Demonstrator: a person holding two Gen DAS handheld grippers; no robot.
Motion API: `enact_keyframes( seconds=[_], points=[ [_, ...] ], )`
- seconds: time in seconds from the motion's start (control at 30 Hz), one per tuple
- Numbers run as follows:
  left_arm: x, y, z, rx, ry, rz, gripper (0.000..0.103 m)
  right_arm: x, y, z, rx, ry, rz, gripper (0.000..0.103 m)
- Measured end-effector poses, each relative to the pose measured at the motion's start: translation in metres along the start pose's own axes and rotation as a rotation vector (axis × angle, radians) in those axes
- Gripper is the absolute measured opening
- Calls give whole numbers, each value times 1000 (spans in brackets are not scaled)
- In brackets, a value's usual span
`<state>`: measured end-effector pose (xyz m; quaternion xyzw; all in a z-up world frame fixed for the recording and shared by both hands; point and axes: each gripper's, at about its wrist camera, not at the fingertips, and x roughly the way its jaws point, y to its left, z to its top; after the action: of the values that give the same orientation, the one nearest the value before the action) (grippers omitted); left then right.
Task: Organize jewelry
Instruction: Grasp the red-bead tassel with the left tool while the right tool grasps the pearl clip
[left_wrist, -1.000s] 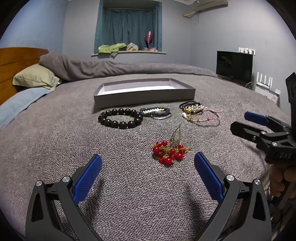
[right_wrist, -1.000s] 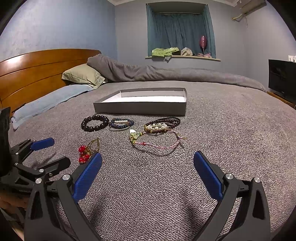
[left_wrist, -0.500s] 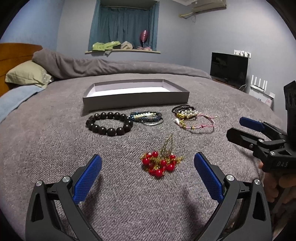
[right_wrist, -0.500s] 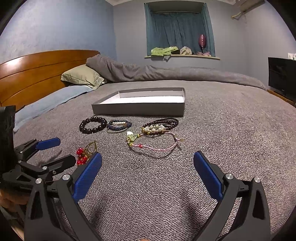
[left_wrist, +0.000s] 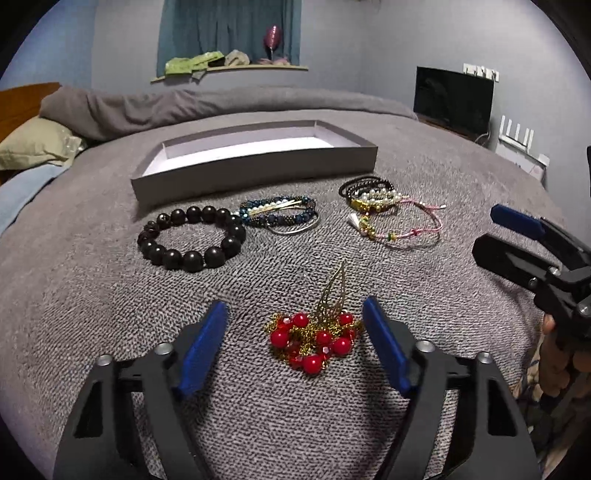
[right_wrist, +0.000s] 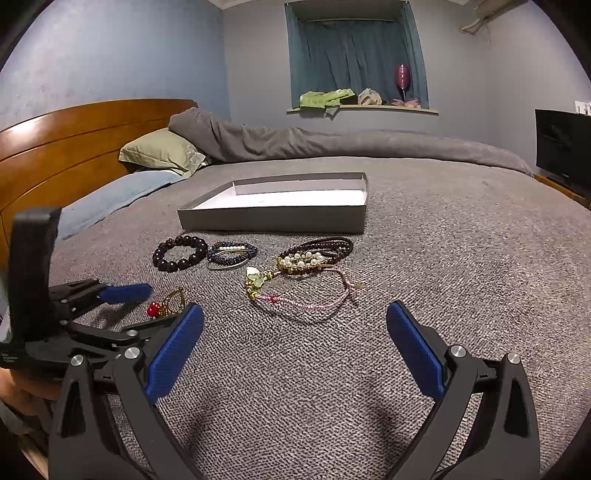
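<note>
The left tongs (left_wrist: 293, 332) stand open around the red bead cluster (left_wrist: 314, 339) on the bed (left_wrist: 92, 295), seemingly not touching it. The right tongs (right_wrist: 293, 345) gape empty.

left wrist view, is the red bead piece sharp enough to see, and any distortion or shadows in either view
Left wrist view: the red bead cluster reads fairly sharp between the open left gripper fingers; fisheye bows the grey box and darkens the corners. Right wrist view: same bowing, dim even room light, soft shadows on the blanket under the open right gripper.
</note>
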<state>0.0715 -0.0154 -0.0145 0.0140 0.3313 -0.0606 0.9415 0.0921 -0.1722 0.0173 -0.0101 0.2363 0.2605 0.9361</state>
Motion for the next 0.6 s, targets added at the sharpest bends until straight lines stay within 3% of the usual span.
enact_keyframes(
  seconds=[0.07,0.13,0.2,0.3,0.37,0.47,0.6],
  points=[
    [0,-1,-1,18,4,2,50,1,-1,3,2,1,3,98],
    [-2,-1,-1,29,8,-6,18,4,-1,8,-1,1,4,98],
    [-5,-2,-2,39,7,-30,11,8,-2,13,-5,4,5,98],
    [-11,-4,-3,49,-9,-45,10,16,-5,23,1,13,12,97],
    [-14,-2,-2,39,-21,-54,9,24,-7,30,-2,33,27,82],
    [-22,6,-1,14,-46,-56,8,40,-7,38,-26,76,37,71],
    [-32,13,1,5,-76,-45,8,63,-6,45,-58,135,46,65]
  ],
)
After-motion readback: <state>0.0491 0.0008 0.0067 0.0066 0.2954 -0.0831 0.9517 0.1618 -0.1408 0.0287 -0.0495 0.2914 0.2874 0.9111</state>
